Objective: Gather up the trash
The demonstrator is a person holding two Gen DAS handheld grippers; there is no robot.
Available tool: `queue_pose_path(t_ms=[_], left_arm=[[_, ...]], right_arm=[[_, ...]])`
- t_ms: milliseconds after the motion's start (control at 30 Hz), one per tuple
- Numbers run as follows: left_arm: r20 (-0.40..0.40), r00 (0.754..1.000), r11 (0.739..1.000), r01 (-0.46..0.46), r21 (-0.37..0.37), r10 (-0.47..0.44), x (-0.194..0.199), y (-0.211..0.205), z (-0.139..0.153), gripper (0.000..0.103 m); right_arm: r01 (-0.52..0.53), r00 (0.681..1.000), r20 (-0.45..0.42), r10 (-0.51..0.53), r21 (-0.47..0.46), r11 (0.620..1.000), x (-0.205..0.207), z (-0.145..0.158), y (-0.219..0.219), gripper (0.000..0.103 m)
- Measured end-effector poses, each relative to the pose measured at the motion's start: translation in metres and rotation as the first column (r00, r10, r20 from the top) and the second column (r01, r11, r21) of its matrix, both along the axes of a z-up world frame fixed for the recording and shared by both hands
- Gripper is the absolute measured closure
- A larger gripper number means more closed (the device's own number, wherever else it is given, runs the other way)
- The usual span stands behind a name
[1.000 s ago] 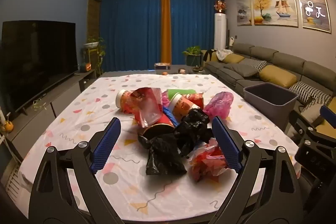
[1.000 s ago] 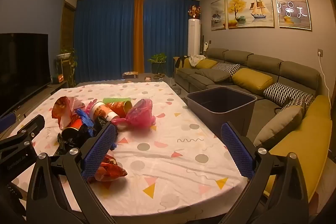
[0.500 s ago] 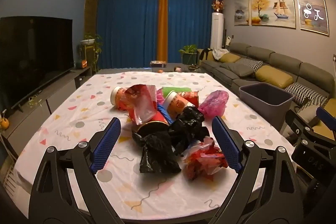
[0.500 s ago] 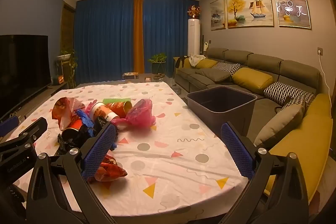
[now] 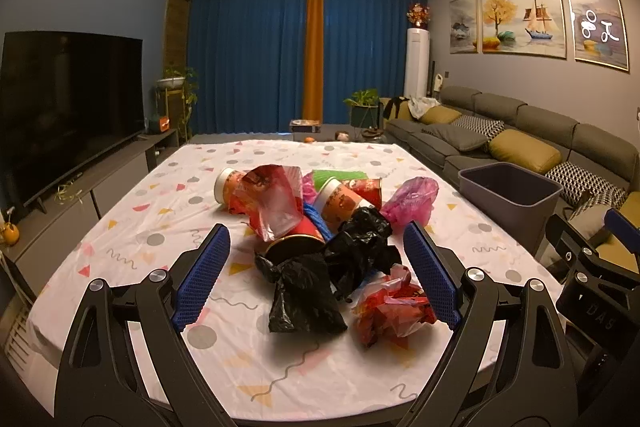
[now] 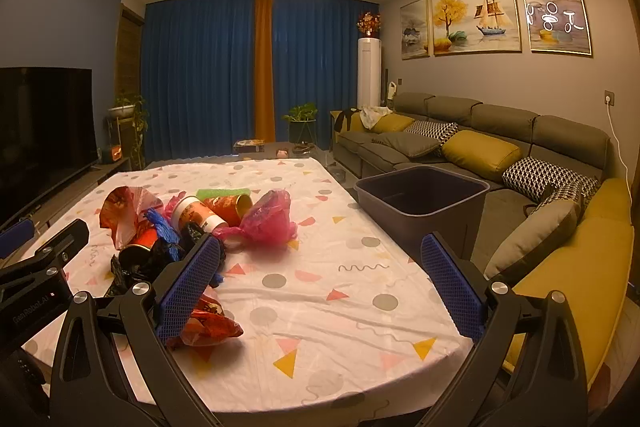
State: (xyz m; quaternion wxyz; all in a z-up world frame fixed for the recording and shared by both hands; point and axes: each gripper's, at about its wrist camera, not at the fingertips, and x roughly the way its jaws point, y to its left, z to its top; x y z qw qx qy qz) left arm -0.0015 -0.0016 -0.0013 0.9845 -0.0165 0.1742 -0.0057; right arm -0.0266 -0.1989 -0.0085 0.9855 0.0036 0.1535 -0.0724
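A heap of trash lies on the patterned tablecloth [image 5: 248,359]: two crumpled black bags [image 5: 308,291], a red wrapper [image 5: 390,309], a pink bag [image 5: 410,201], paper cups [image 5: 340,201] and a clear red bag [image 5: 272,201]. My left gripper [image 5: 316,273] hangs open above the near edge, with the black bags and the red wrapper between its spread fingers but untouched. My right gripper [image 6: 320,285] is open over bare cloth right of the heap; the red wrapper [image 6: 210,323] sits by its left finger. A grey bin [image 6: 420,203] stands at the table's right side, and the pink bag [image 6: 266,217] lies left of it.
A grey sofa with yellow cushions [image 6: 480,151] runs along the right wall behind the bin. A television [image 5: 68,107] on a low cabinet stands to the left. Blue curtains [image 5: 256,55] close the far end. The other gripper's body [image 5: 592,291] shows at the left wrist view's right edge.
Both views have shifted slightly; the trash heap sits a little lower and nearer in the left wrist view. Both grippers stay open and nothing on the table has moved.
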Motion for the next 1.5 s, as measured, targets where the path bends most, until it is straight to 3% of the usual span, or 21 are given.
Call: queue_pose_path(t_ms=[1500], left_arm=[[-0.003,1.000,1.000,0.006,-0.011,-0.006,0.0029,-0.0039,0.0004,0.016]], right_arm=[[-0.029,0.999,0.035,0.029,0.007,1.000,-0.0047,-0.0031,-0.0024,0.005]])
